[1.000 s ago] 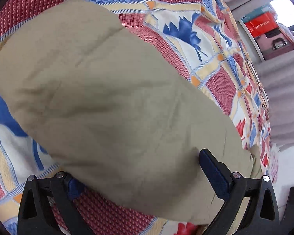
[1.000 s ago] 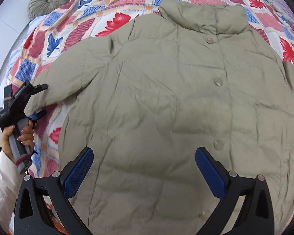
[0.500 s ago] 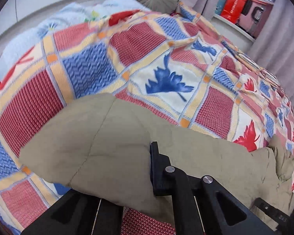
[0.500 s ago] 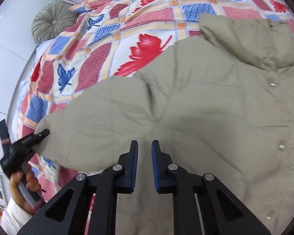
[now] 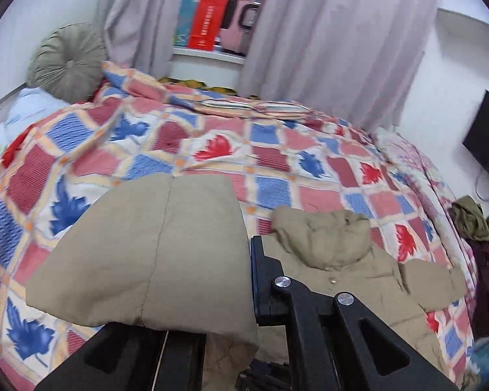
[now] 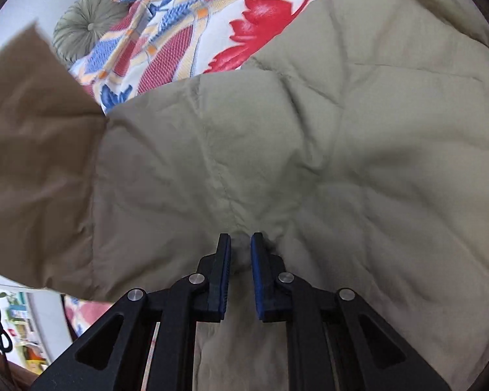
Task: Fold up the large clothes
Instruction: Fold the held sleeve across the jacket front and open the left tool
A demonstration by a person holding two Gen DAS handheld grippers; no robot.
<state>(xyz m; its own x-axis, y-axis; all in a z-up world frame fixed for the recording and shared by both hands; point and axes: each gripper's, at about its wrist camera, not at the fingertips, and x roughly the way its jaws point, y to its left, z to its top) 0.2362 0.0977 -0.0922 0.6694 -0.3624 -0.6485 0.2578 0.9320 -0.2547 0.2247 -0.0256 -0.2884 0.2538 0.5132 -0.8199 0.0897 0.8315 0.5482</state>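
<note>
A large khaki padded jacket lies front up on a patchwork bedspread. My left gripper is shut on the cuff end of the jacket's sleeve, which is lifted and drapes over the left finger, hiding it. The collar lies beyond it. My right gripper is shut on a pinch of jacket fabric near the sleeve and body seam. The lifted sleeve hangs at the left of the right wrist view.
A round green cushion sits at the head of the bed. Curtains and a windowsill with a red box are behind. Dark clothes pile at the bed's right edge. A dark screen hangs on the right wall.
Both grippers closed on the jacket within the last second. My left gripper has lifted the sleeve end up and over toward the jacket body. My right gripper has dropped lower onto the fabric.
</note>
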